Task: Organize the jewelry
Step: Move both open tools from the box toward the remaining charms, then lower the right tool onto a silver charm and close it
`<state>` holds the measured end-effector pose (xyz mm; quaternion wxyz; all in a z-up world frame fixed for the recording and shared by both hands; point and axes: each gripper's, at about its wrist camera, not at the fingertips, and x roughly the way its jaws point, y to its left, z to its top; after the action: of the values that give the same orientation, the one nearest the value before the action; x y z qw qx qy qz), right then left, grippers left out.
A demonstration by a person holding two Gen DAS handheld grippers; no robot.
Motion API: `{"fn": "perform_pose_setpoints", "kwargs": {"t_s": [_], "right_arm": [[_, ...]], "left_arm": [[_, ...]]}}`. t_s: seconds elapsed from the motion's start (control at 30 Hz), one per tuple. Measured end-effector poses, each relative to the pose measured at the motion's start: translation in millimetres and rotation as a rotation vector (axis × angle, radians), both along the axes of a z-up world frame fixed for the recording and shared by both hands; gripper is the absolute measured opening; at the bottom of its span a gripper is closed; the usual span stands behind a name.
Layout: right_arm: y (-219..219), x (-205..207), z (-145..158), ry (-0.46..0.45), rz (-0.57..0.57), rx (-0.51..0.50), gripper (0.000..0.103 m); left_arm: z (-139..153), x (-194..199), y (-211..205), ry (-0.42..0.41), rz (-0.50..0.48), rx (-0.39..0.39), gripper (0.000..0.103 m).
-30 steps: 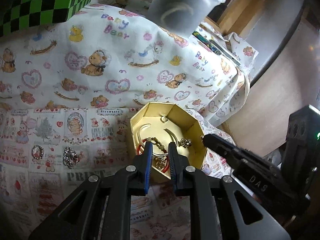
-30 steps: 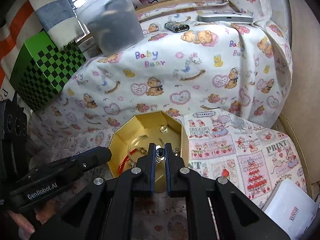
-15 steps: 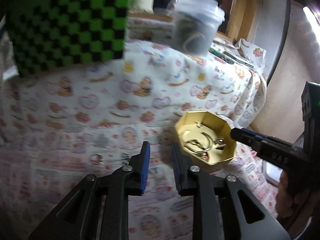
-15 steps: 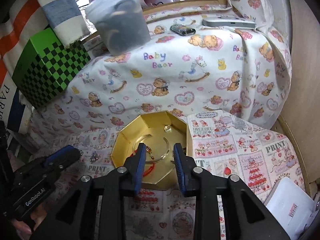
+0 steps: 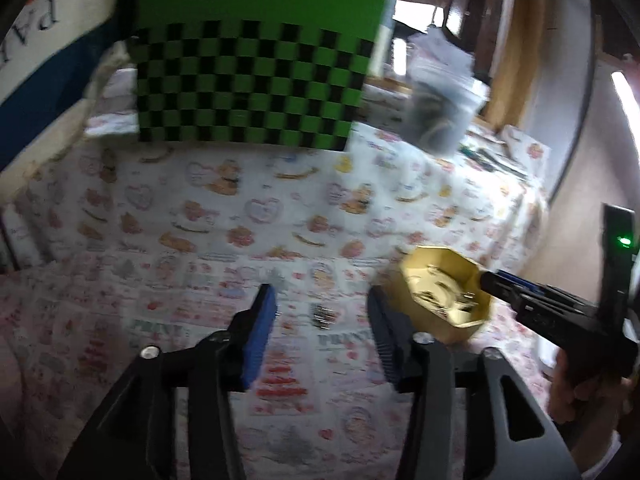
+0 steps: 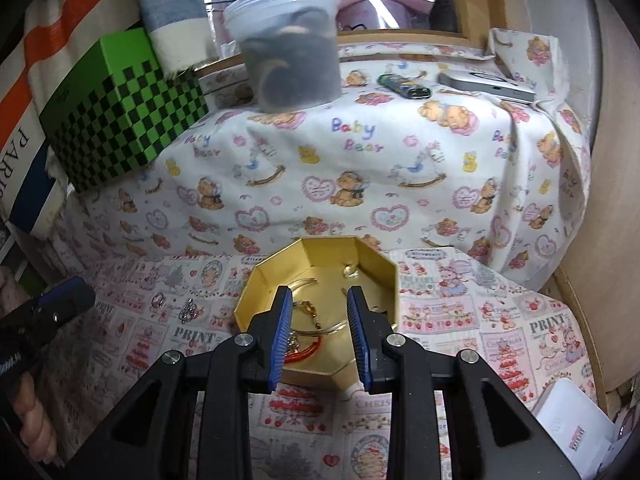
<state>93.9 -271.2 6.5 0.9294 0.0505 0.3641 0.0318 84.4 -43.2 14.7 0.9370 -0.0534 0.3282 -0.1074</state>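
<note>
- Left wrist view, lower centre: left gripper (image 5: 322, 312) spread wide, grasping nothing; small silvery brooch (image 5: 322, 315) lying on the printed cloth (image 5: 168, 320) right between the two fingertips, slightly blurred.
- Right wrist view, left of centre: same brooch (image 6: 189, 309) beside a small ring (image 6: 158, 300), both flat on the cloth, just left of the gold octagonal tin (image 6: 376, 268) and apart from it.
- Likely very light, hard and knobbly, thin against the soft cloth; prone to slipping or flicking away under a careless pinch. Best taken across its narrow width, pads low to the fabric, closing slowly so no cloth gets caught.
- Right wrist view, lower centre: right gripper (image 6: 318, 320) released, holding nothing, poised over the near side of the tin; inside lie a clear bangle (image 6: 320, 326), a red cord bracelet (image 6: 308, 354) and a few small pieces.
- Tin contents loose and tangle-prone, so worth dropping the next piece onto bare gold floor toward the far wall.
</note>
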Motion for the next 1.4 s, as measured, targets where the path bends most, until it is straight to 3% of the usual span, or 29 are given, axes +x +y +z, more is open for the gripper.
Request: {"fn": "perform_pose_setpoints", "kwargs": {"t_s": [0.07, 0.2, 0.43, 0.6, 0.67, 0.7, 1.1, 1.17, 1.4], "right_arm": [[3, 0, -2, -0.001, 0.002, -0.016, 0.030], [6, 2, -7, 0.014, 0.008, -0.019, 0.030], [18, 4, -14, 0.026, 0.037, -0.048, 0.030], [21, -2, -9, -0.012, 0.046, -0.044, 0.033], [22, -5, -5, -0.039, 0.046, -0.042, 0.051], [23, -6, -3, -0.052, 0.046, -0.046, 0.054], [53, -13, 9, -0.091, 0.090, -0.076, 0.054], [67, -11, 9, -0.080, 0.123, -0.109, 0.054], [103, 14, 0, 0.026, 0.214, -0.068, 0.054]], "left_arm": [[-2, 2, 6, -0.015, 0.052, 0.030, 0.065], [-6, 7, 18, -0.010, 0.085, 0.023, 0.066], [-11, 11, 28, -0.019, 0.142, 0.068, 0.080], [-9, 10, 32, -0.014, 0.142, 0.056, 0.084], [-7, 9, 35, -0.021, 0.149, 0.049, 0.084], [-6, 8, 37, -0.024, 0.153, 0.047, 0.084], [-2, 12, 60, -0.039, 0.221, 0.032, 0.086], [-7, 16, 61, -0.016, 0.226, 0.029, 0.086], [-12, 21, 68, -0.004, 0.263, 0.040, 0.086]]}}
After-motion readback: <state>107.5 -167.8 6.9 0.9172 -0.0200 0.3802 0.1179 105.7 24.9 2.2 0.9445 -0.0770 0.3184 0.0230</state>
